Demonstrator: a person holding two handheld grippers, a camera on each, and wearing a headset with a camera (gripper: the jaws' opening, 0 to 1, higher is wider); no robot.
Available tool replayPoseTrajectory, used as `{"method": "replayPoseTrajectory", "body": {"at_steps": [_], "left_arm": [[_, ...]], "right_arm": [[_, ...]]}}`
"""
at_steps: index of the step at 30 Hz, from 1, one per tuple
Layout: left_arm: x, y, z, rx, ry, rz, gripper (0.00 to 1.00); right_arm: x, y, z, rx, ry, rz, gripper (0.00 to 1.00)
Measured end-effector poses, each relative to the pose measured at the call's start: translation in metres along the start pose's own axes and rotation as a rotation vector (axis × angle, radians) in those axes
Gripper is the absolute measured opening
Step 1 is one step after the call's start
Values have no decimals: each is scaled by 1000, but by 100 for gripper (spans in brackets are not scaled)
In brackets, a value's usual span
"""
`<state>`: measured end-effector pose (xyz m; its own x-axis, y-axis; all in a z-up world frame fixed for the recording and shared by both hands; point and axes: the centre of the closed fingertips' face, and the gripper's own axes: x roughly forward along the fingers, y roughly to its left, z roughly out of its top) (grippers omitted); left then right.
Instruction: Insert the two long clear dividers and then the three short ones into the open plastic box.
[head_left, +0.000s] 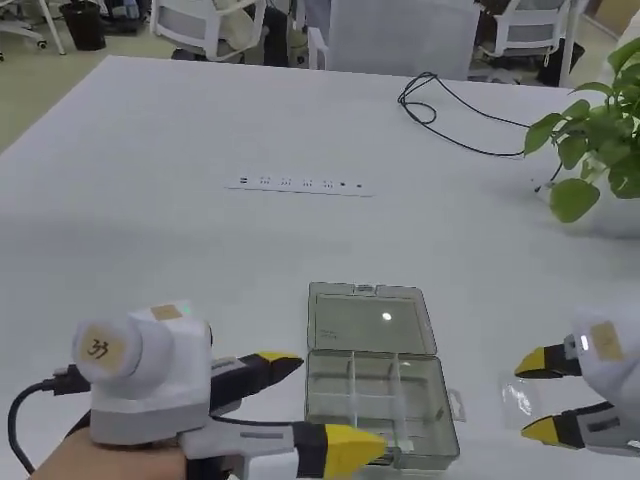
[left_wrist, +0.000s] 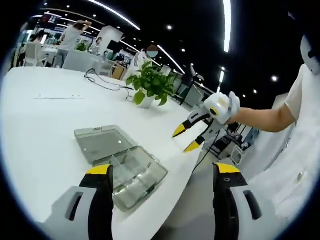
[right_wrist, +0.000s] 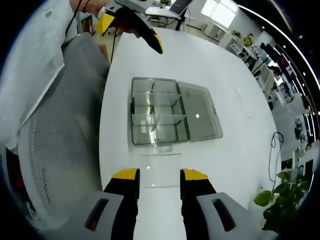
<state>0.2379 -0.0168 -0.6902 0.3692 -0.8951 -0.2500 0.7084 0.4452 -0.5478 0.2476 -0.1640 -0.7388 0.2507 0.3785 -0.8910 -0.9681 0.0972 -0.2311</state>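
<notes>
Left gripper (head_left: 330, 402) at front-left of worktop (head_left: 150, 220), jaws spread wide, nothing between them, tips near left side of plastic box (head_left: 420, 400). Box at front edge, lid (head_left: 370, 318) laid open flat toward far side, clear dividers (head_left: 352, 376) standing inside. One clear piece (head_left: 512, 397) lies flat just right of box. Right gripper (head_left: 535, 397) near it, jaws apart, empty. Plant (head_left: 590, 150) at right edge.

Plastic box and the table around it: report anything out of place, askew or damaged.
Nothing looks spilled or damaged. The plastic box lies open, dividers standing inside. One clear piece lies loose on the table outside the box, in front of the right gripper.
</notes>
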Motion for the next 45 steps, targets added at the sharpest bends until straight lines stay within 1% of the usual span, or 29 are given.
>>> {"method": "replayPoseTrajectory", "body": {"at_steps": [1, 2, 3, 4, 6, 8, 10, 11, 13, 14, 17, 18, 20, 22, 26, 30, 36, 45], "left_arm": [[2, -2, 4, -16, -19, -10, 81], [4, -4, 8, -57, -31, -12, 79], [5, -5, 9, -77, -27, -17, 77], [7, -7, 11, -81, -30, -30, 76], [10, -8, 13, -102, -35, -34, 75], [14, -11, 15, -135, -38, -46, 74], [17, -15, 14, -169, -32, -57, 71], [20, -17, 14, -183, -28, -67, 68], [23, -21, 13, -199, -26, -80, 64], [25, -23, 12, -213, -14, -85, 62], [31, -27, 9, -215, -2, -88, 60], [33, -28, 8, -225, 1, -90, 58], [35, -31, 9, -248, -7, -101, 52], [38, -32, 8, -282, -11, -101, 47], [41, -35, 7, -314, -13, -111, 35], [41, -38, 6, -340, -17, -120, 24], [41, -39, 2, -366, -8, -122, 13], [42, -41, 0, -376, -6, -134, 3]], "right_arm": [[-2, 1, 7, -5, -9, -4, 33], [-4, 2, 16, -11, -18, -10, 33], [-5, 2, 22, -17, -24, -15, 33], [-7, 2, 30, -23, -35, -20, 33], [-9, 3, 41, -27, -49, -26, 33], [-12, 4, 53, -36, -60, -34, 33], [-13, 5, 63, -54, -66, -42, 33], [-14, 6, 69, -60, -70, -45, 33], [-16, 7, 78, -64, -79, -47, 33], [-18, 8, 83, -66, -85, -50, 33], [-21, 10, 94, -71, -97, -53, 33], [-22, 11, 98, -77, -100, -55, 33], [-23, 12, 102, -85, -101, -59, 33], [-25, 13, 107, -88, -106, -61, 33], [-27, 15, 113, -100, -112, -66, 33], [-27, 17, 116, -112, -109, -70, 33], [-27, 19, 118, -122, -108, -70, 33], [-26, 20, 116, -133, -95, -69, 33]]}}
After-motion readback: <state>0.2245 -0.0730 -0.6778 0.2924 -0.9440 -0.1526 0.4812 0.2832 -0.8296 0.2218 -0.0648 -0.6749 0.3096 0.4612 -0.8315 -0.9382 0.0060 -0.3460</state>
